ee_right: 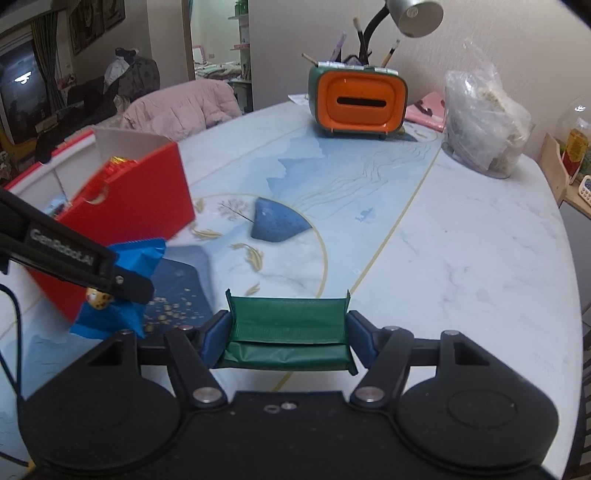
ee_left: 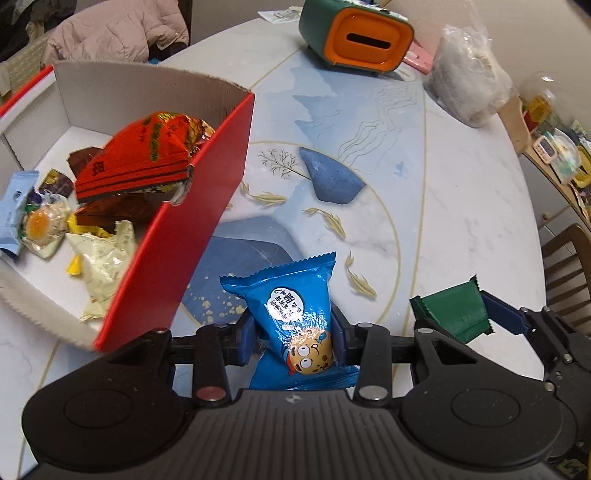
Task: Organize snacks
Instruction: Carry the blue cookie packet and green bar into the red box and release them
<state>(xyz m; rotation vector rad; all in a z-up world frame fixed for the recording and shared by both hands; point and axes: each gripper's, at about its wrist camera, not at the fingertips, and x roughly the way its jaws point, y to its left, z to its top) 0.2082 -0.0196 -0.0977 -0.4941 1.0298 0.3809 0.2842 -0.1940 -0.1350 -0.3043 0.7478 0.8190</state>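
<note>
My left gripper (ee_left: 293, 341) is shut on a blue snack packet (ee_left: 291, 295) with a cartoon cookie face, held above the table just right of the red box (ee_left: 192, 236). The box is open, white inside, and holds a red-orange bag (ee_left: 140, 155), a pale yellow packet (ee_left: 105, 262), an egg-print packet (ee_left: 42, 225) and other wrappers. My right gripper (ee_right: 289, 334) is shut on a green snack packet (ee_right: 290, 325), gripped across its width and lifted off the table. In the left wrist view that green packet (ee_left: 452, 314) shows at lower right. The right wrist view shows the blue packet (ee_right: 125, 273) beside the red box (ee_right: 140, 206).
A round marble-look table (ee_right: 461, 258) carries a green and orange holder (ee_right: 358, 101) with brushes at the back, a clear plastic bag (ee_right: 484, 122) of goods, and a pink item (ee_right: 428, 107). A pink jacket (ee_right: 181, 107) hangs over a chair. A lamp head (ee_right: 415, 14) hangs above.
</note>
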